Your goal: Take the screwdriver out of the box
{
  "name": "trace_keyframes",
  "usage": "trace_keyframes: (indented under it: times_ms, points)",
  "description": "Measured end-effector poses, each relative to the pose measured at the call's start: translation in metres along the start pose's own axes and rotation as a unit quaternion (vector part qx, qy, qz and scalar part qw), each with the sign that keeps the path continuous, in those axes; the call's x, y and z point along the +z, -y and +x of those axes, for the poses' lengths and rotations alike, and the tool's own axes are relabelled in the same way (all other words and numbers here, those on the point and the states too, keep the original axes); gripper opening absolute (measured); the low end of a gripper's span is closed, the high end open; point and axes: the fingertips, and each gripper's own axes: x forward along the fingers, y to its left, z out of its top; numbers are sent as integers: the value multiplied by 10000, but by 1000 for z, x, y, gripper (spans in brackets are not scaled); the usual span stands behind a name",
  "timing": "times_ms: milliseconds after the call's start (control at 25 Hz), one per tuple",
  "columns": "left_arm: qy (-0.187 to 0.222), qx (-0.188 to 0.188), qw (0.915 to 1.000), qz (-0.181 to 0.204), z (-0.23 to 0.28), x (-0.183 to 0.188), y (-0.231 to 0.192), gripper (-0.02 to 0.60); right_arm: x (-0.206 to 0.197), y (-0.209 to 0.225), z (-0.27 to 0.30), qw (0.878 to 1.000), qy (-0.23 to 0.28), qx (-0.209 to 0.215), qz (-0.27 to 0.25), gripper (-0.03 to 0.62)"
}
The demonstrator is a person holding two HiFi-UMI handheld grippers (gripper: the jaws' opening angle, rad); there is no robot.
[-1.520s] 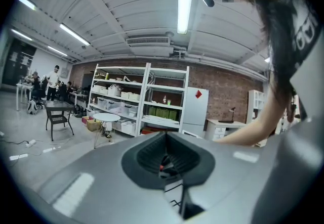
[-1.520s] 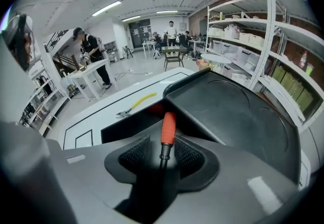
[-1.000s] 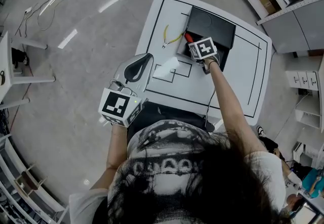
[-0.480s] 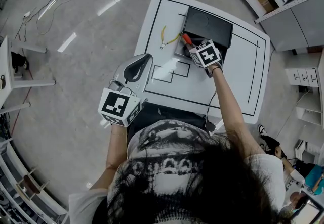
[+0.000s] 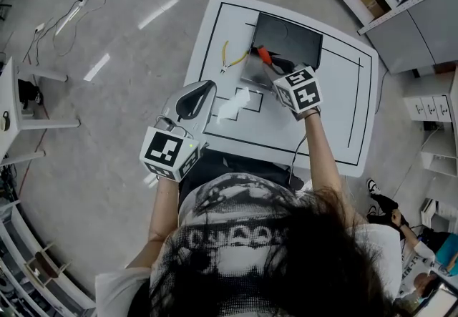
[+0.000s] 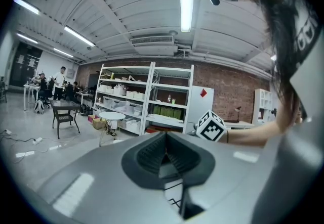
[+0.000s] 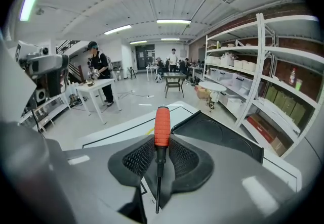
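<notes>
1 screwdriver (image 7: 162, 129) held by right gripper (image 7: 161, 160), 1 box (image 5: 297, 31), 1 pliers (image 5: 227, 57)

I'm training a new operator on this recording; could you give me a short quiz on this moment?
1. True or false: the right gripper grips the orange-handled screwdriver.
2. Which tool lies on the white table beside the black box? A) yellow-handled pliers B) hammer C) wrench
3. Fill in: the left gripper holds ____.
Key: 1 true; 2 A; 3 nothing.
</notes>
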Motion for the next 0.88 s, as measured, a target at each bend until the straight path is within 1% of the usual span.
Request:
trace_keyframes:
  times_ms: [200,440,640,880]
  points:
    - [-5,-29,10000,67,8,4,17,0,12,-5,-38,9987,494,23,146,91]
    - [-35,10,9999,107,12,4,38,0,10,-20,-80,9955,861,145,373,91]
    - [-84,46,9999,100,18,0,60,0,-5,-27,-104,9932,1015,267,495,91]
    - [-219,53,9997,102,17,-11,82,0,-21,-34,-119,9909,1131,382,621,91]
